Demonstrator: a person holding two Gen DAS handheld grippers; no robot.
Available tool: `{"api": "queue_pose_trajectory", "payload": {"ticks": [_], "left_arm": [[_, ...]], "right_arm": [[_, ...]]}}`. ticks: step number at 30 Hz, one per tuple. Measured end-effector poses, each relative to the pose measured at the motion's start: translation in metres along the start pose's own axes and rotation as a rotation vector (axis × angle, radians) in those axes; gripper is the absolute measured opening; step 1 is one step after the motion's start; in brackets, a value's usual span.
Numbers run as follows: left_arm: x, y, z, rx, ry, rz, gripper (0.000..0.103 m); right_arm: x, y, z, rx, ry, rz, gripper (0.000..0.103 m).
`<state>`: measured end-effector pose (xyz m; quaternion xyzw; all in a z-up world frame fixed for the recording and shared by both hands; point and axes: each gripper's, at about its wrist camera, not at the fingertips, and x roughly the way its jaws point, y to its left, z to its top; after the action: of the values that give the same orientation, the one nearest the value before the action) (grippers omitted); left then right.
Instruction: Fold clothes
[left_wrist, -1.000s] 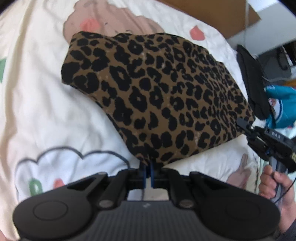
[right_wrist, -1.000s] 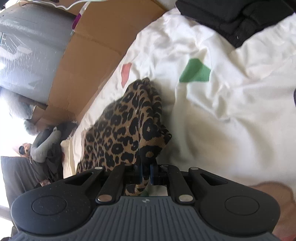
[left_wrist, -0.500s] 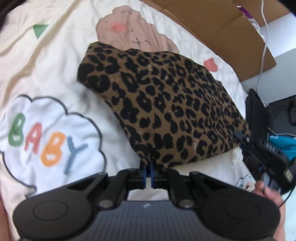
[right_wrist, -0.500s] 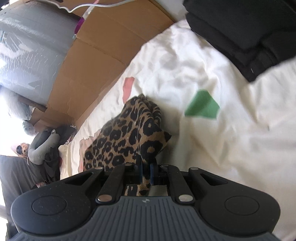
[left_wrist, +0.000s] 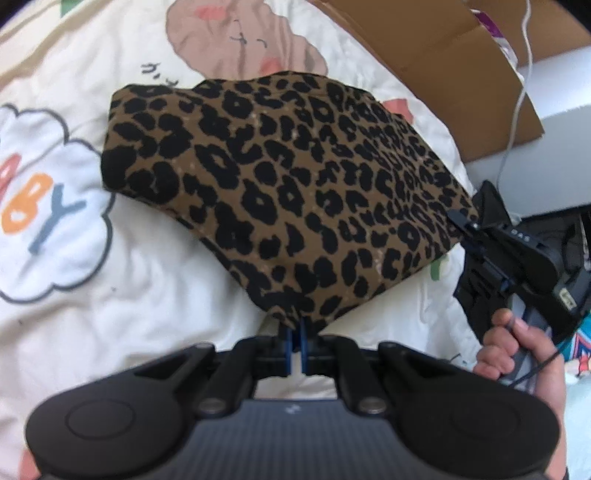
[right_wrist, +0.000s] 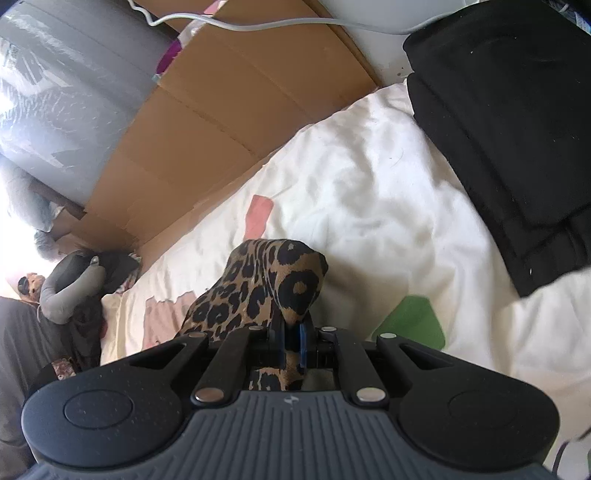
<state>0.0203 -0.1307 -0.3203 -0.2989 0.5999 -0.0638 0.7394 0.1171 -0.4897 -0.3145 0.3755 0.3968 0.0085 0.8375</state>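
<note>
A folded leopard-print garment (left_wrist: 288, 199) is stretched above a cream printed bedsheet (left_wrist: 140, 295). My left gripper (left_wrist: 295, 332) is shut on its near corner, the blue pads pinching the cloth. In the same view my right gripper (left_wrist: 461, 223), held by a hand (left_wrist: 517, 354), grips the garment's right corner. The right wrist view shows the right gripper (right_wrist: 291, 328) shut on a bunched leopard-print corner (right_wrist: 280, 284), the cloth trailing away to the left over the sheet (right_wrist: 369, 206).
A stack of folded black clothes (right_wrist: 517, 129) lies at the right on the bed. Brown cardboard (right_wrist: 229, 122) lines the bed's far edge, with a white cable (left_wrist: 517, 92) over it. Dark clothes and a grey item (right_wrist: 70, 288) lie at the far left.
Both grippers have carried the leopard garment across the bed, so the "BABY" cloud print has slid left and the black stack has come closer. The left wrist has rolled. Both grips have held.
</note>
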Motion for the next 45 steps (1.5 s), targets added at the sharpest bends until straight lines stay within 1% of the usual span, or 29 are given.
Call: {"api": "queue_pose_trajectory", "payload": {"ticks": [2,3,4,6,7,8,9,10,12,14,15,18,19,23,25,26,28,30,32,35,37,38,40,42,43,45], "left_arm": [[0.005,0.001,-0.005,-0.019,0.014,0.009,0.005],[0.010,-0.001,-0.007,-0.020,0.031,0.018,0.005],[0.012,-0.003,-0.009,-0.014,0.044,0.025,0.006],[0.008,-0.004,-0.014,0.004,0.067,0.031,0.006],[0.006,-0.005,-0.016,0.018,0.084,0.032,0.010],[0.004,-0.008,-0.017,0.037,0.098,0.042,0.013],[-0.002,-0.010,-0.016,0.063,0.104,0.059,0.016],[-0.010,-0.012,-0.015,0.086,0.102,0.072,0.021],[-0.022,-0.017,-0.011,0.114,0.092,0.101,0.027],[-0.031,-0.026,-0.006,0.163,0.112,0.154,0.043],[-0.036,-0.030,-0.003,0.197,0.127,0.170,0.045],[-0.051,-0.043,0.006,0.305,0.150,0.181,0.047],[-0.053,-0.047,0.011,0.311,0.154,0.192,0.047],[-0.051,-0.065,0.041,0.273,0.159,0.248,0.046],[-0.047,-0.077,0.059,0.241,0.139,0.268,0.045],[-0.046,-0.083,0.067,0.243,0.126,0.268,0.045],[-0.040,-0.100,0.082,0.302,0.107,0.260,0.047],[-0.032,-0.116,0.095,0.396,0.091,0.254,0.049],[-0.027,-0.125,0.106,0.473,0.091,0.247,0.061],[-0.024,-0.133,0.123,0.576,0.096,0.228,0.062],[-0.025,-0.138,0.133,0.645,0.066,0.237,0.062],[-0.025,-0.141,0.138,0.681,0.046,0.242,0.066],[-0.019,-0.146,0.150,0.750,0.033,0.247,0.070],[-0.011,-0.150,0.158,0.812,0.022,0.249,0.070],[-0.007,-0.150,0.161,0.833,0.013,0.242,0.070],[0.000,-0.148,0.167,0.866,0.004,0.215,0.074]], "right_arm": [[0.005,-0.004,-0.001,0.009,0.007,-0.017,0.006],[0.006,-0.007,-0.003,0.020,0.008,-0.030,0.008],[0.007,-0.010,-0.005,0.031,0.008,-0.043,0.013],[0.001,-0.013,-0.009,0.038,-0.014,-0.057,0.025],[-0.004,-0.014,-0.011,0.039,-0.028,-0.055,0.030],[-0.010,-0.015,-0.013,0.041,-0.042,-0.052,0.045],[-0.016,-0.016,-0.015,0.049,-0.056,-0.048,0.052],[-0.022,-0.017,-0.017,0.057,-0.071,-0.044,0.052],[-0.031,-0.017,-0.020,0.075,-0.089,-0.021,0.052],[-0.041,-0.017,-0.025,0.090,-0.107,-0.001,0.052],[-0.045,-0.017,-0.028,0.096,-0.113,0.005,0.053],[-0.051,-0.016,-0.039,0.110,-0.115,0.027,0.055],[-0.052,-0.016,-0.043,0.113,-0.110,0.035,0.055],[-0.051,-0.016,-0.059,0.127,-0.077,0.035,0.055],[-0.050,-0.017,-0.067,0.134,-0.060,0.034,0.055],[-0.049,-0.017,-0.071,0.141,-0.050,0.040,0.055],[-0.048,-0.018,-0.077,0.156,-0.045,0.045,0.055],[-0.045,-0.019,-0.083,0.168,-0.028,0.050,0.055],[-0.042,-0.019,-0.087,0.167,-0.006,0.040,0.055],[-0.041,-0.015,-0.089,0.126,0.034,0.023,0.055],[-0.042,-0.011,-0.091,0.088,0.059,0.010,0.055],[-0.043,-0.009,-0.092,0.074,0.062,0.012,0.055],[-0.044,-0.009,-0.093,0.089,0.056,0.036,0.055],[-0.045,-0.011,-0.097,0.134,0.038,0.064,0.055],[-0.046,-0.012,-0.099,0.157,0.028,0.078,0.055],[-0.045,-0.014,-0.103,0.189,0.007,0.089,0.055]]}}
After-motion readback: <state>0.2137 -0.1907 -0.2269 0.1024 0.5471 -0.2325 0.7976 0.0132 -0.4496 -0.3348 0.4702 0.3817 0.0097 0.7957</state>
